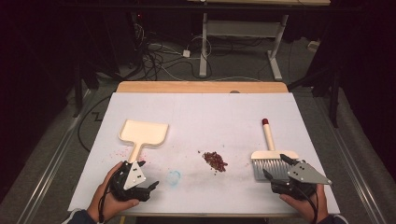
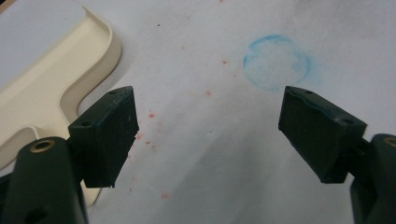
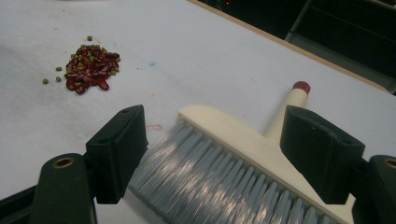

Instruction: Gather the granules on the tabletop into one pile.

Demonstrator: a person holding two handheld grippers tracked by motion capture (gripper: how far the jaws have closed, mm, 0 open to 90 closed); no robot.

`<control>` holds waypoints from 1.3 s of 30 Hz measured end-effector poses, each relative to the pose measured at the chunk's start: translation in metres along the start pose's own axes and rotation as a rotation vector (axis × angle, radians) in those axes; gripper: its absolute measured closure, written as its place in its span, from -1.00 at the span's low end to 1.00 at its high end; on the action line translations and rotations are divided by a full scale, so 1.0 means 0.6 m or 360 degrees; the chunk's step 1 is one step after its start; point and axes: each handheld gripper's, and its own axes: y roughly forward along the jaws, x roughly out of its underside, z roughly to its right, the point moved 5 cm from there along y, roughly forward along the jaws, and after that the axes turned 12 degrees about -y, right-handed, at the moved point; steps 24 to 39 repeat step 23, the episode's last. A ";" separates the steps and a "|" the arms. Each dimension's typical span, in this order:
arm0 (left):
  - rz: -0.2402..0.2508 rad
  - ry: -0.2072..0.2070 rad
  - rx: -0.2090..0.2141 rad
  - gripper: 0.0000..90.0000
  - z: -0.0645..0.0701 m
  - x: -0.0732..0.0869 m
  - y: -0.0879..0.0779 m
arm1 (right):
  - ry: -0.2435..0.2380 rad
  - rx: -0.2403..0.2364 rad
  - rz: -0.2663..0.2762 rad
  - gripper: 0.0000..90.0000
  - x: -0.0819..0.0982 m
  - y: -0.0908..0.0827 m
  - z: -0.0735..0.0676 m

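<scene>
left side: dustpan (image 1: pixel 142 133) lies flat on the white table cover (image 1: pixel 210 112), pan end away from the person, handle pointing back toward them. left gripper (image 1: pixel 150 185) sits just beside the handle end, jaws apart with nothing between them; in the left gripper view the dustpan (image 2: pixel 42 70) edge is off to one side and a faint blue ring mark (image 2: pixel 276 62) lies ahead on the cover, with a few red specks.

centre: small pile of red beans (image 1: pixel 215 161) with some green ones, loose on the cover, well apart from the dustpan and near the brush. not yet moved, as far as i can judge.

right side: brush (image 1: pixel 271 156) lies flat, red-tipped handle away from the person, bristles toward them. right gripper (image 1: pixel 274 167) is at the bristle end, jaws apart and straddling the brush head (image 3: pixel 243 154); not clamped.

progress: early. neither tool is held, nothing swept. left to do: grip brush and dustpan, sweep beans into pan.
</scene>
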 end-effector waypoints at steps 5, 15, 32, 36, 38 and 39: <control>-0.0001 -0.0005 -0.0007 -0.57 -0.001 0.000 0.000 | -0.0026 -0.0006 0.0007 -0.47 -0.002 0.001 -0.002; -0.0011 -0.0005 -0.0003 -0.57 -0.002 0.001 0.002 | -0.0021 -0.0005 0.0007 -0.48 -0.002 0.002 -0.001; -0.0004 -0.0004 -0.0004 -0.57 -0.001 -0.001 0.001 | -0.0026 -0.0009 -0.0002 -0.48 0.000 0.005 -0.001; -0.0004 -0.0004 -0.0004 -0.57 -0.001 -0.001 0.001 | -0.0026 -0.0009 -0.0002 -0.48 0.000 0.005 -0.001; -0.0004 -0.0004 -0.0004 -0.57 -0.001 -0.001 0.001 | -0.0026 -0.0009 -0.0002 -0.48 0.000 0.005 -0.001; -0.0004 -0.0004 -0.0004 -0.57 -0.001 -0.001 0.001 | -0.0026 -0.0009 -0.0002 -0.48 0.000 0.005 -0.001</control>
